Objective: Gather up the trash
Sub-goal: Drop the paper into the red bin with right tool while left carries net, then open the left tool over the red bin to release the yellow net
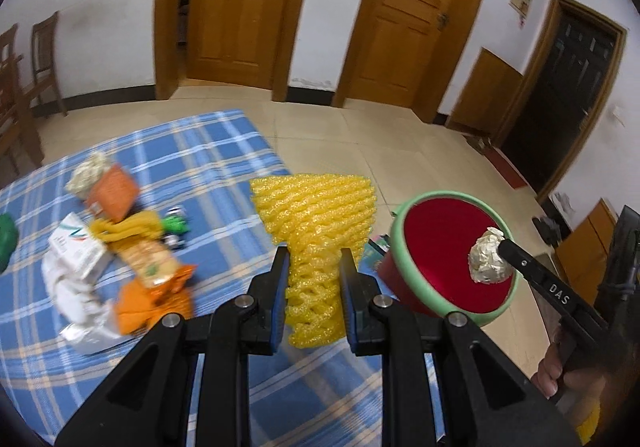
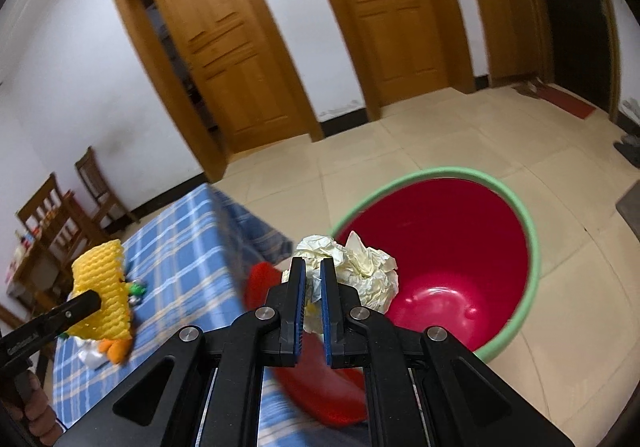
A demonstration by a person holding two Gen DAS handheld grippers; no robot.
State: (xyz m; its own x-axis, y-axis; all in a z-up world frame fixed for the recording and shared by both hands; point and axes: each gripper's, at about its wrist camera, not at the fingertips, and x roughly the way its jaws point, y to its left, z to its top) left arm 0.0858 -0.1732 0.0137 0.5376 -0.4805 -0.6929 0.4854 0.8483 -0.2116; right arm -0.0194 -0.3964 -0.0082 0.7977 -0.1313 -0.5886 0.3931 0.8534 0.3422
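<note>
Black fingers with blue pads fill the bottom of both views. Going left to right in the left wrist view: a heap of wrappers and packets [image 1: 116, 247] lies on the blue checked cloth [image 1: 200, 151]; the left gripper [image 1: 314, 275] is clamped on a yellow foam net [image 1: 316, 231], which stands upright with its wide mouth on top; to its right, beside the table edge, the red bucket [image 1: 448, 247] with a green rim stands on the floor. The right gripper [image 2: 313, 295] is closed on a crumpled paper ball [image 2: 360, 271], held above the near rim of the bucket's mouth, the red bottom showing just ahead and below. That is the relation the next move turns on: the paper seems to hang over the opening, so parting the fingers should probably drop it in. The right hand is much the nearer to the bucket; the net is off to the left, over the table, and would need to travel rightward before release.
</note>
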